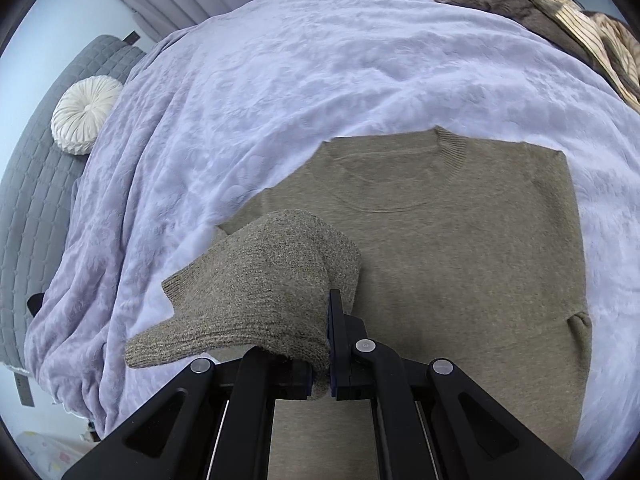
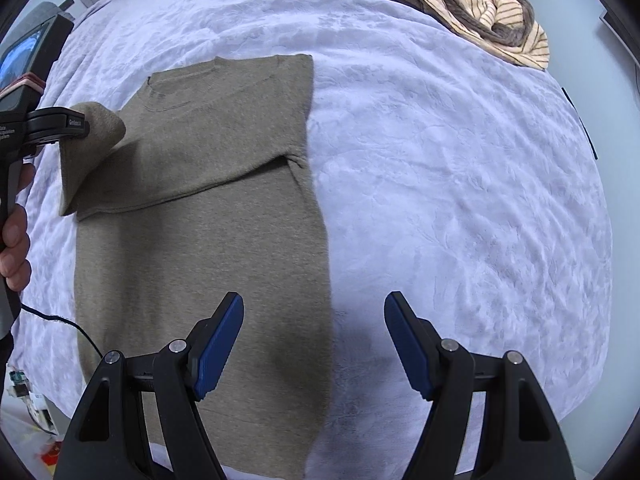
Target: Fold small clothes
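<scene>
- Right now a brown knit sweater [image 2: 208, 208] lies flat on the bed, on a fuzzy lilac blanket [image 2: 440, 184]. Its neck points to the far edge of the bed, and its bottom hem is at the near edge.
- One sleeve is already folded across the chest. That side of the sweater makes a straight line.
- The left gripper [image 1: 320, 376] is closed on the other sleeve [image 1: 256, 288]. It pinches the knit near the cuff and holds it up off the blanket, over the left side of the sweater.
- The right gripper [image 2: 314, 344] is wide open and holds nothing. It hangs above the near edge of the bed. One finger is over the sweater and the other is over the bare blanket.
- I think the step in hand is folding the second sleeve in.
- Next, the left gripper should carry the sleeve across the chest, lay it flat and let go.
- The knit is soft and floppy, so it could bunch up. The right gripper could press the body down to keep it from sliding.
- A pile of other clothes [image 2: 472, 12] waits at the far right corner of the bed.
</scene>
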